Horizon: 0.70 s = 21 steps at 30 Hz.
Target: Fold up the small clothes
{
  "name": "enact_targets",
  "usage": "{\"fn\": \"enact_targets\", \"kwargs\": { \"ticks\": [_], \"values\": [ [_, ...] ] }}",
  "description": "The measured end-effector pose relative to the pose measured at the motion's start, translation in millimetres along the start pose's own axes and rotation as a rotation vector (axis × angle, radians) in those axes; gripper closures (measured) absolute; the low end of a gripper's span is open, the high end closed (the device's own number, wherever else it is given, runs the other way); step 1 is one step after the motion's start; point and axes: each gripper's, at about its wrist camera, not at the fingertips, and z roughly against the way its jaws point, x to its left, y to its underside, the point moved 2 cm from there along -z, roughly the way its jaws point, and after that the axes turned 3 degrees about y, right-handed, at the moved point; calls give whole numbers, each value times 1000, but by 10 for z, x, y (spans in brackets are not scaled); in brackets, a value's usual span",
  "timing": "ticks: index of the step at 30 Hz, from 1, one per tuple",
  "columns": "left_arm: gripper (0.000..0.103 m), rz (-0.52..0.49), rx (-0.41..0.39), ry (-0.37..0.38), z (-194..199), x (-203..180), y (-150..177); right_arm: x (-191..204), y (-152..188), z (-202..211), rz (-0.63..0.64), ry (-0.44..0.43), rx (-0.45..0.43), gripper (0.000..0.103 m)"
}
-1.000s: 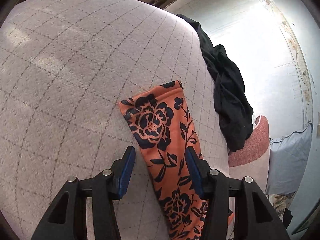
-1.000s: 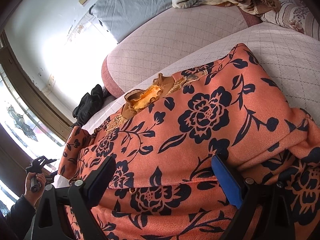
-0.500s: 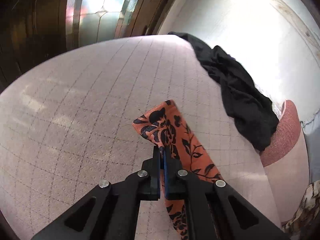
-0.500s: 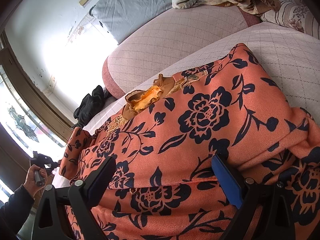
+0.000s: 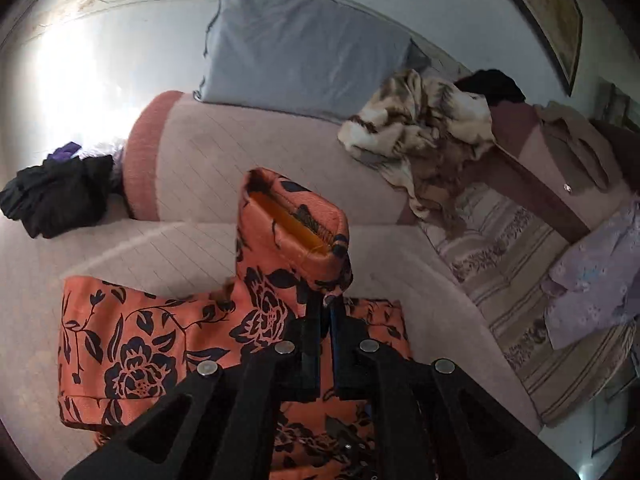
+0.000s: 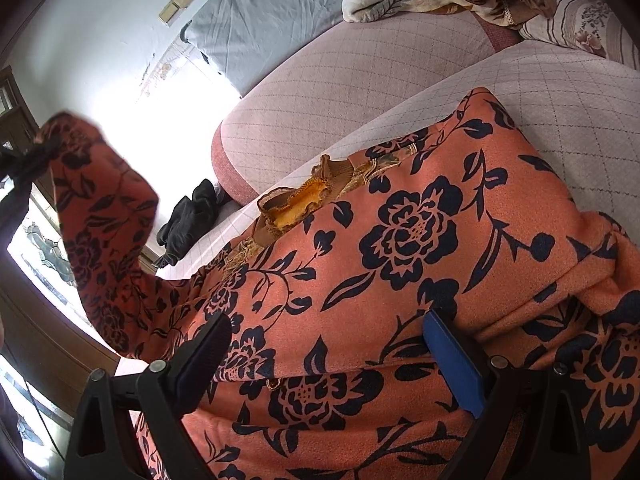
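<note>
We are folding an orange top with dark flowers. It is lying spread out on the pink sofa seat and is filling most of the lower half of the right view.

Our left gripper is pinching the cuff end of one sleeve, with its jaws pressed together on the cloth. The sleeve is standing up in the middle of the left view, and its open end is pointing toward the top of the frame. We are holding it up like this so that, we think, we can lay it across the body of the top. In the right view the same sleeve is rising at the far left of the frame.

Our right gripper is resting low over the top, with its jaws spread wide and pinching nothing. It may be holding the cloth down.

The long way of the top is running from lower left to upper right in the right view. A black cloth is lying well apart, at the left.
</note>
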Motion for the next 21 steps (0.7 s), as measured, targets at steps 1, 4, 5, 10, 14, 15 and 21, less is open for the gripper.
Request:
{"fn": "enact_targets", "kwargs": {
  "ticks": [1,4,5,10,14,15,21],
  "values": [
    [94,-16,76,20,-198,-104,143,-5,1,5,-2,-3,-1,5],
    [80,-33,235,-67,-495,8,548,-32,-4,32,-15,-20,-8,5],
    [79,-23,231,-91,-450,134,622,-47,-6,41,-20,-27,-10,5],
    [39,116,65,-284,164,1035,829,-65,-12,55,-24,-29,-10,5],
    [37,231,96,-419,328,1751,1118,-93,-42,61,-43,-46,-8,5],
    [37,258,103,-425,354,1884,1208,-115,-64,72,-56,-56,-8,5],
    [37,347,91,-397,389,2233,1387,-334,-271,202,-357,-94,-4,6]
  ]
}}
